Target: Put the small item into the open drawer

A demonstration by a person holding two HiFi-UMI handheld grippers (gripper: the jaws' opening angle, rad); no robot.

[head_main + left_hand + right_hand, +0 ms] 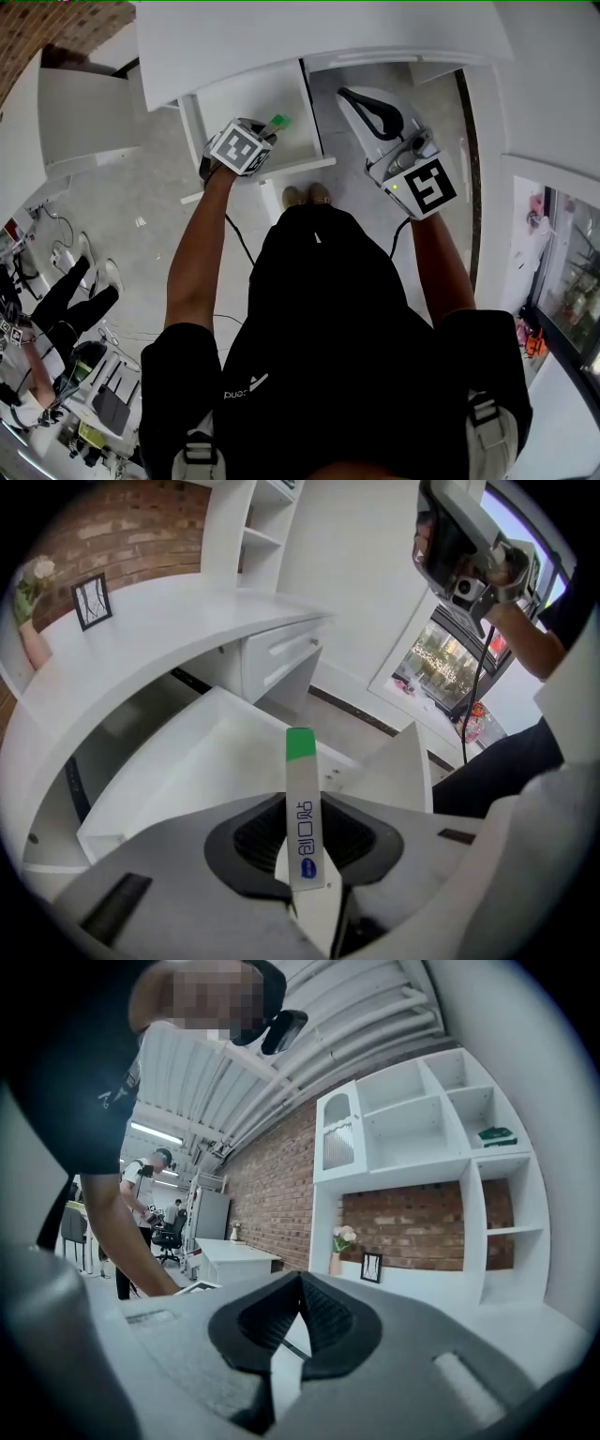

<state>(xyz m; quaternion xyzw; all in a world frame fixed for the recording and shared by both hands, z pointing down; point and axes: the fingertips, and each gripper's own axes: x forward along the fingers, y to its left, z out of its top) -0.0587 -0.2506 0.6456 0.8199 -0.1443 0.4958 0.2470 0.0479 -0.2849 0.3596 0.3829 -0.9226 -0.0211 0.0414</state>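
A white curved tabletop [319, 37] spans the top of the head view, with a white shelf unit [431, 1147] rising against a brick wall in the right gripper view. Under the tabletop's edge a white drawer [246, 98] stands pulled out, its inside bare and pale. A person in a black shirt [319, 309] stands over it, arms stretched forward, one gripper in each hand.

The left gripper [303, 803] hangs above the drawer, near its front right corner. Its dark ribbed fingers [251, 841] are clamped on a small packet [301, 771], a slim white box with a green end and blue print on its face. The packet stands upright between the pads, green end pointing away from the gripper and out over the drawer. The packet is clear of the drawer's floor, gripped in the air over the opening and not lying in it.

The right gripper [300, 1281] is held up to the right of the drawer, over the grey floor [375, 244], well apart from the left one. Its fingers [261, 1321] meet at the tips with nothing between them.

On the tabletop's far end, in the left gripper view, a small black picture frame [92, 602] stands beside a pink vase [33, 644] with flowers.
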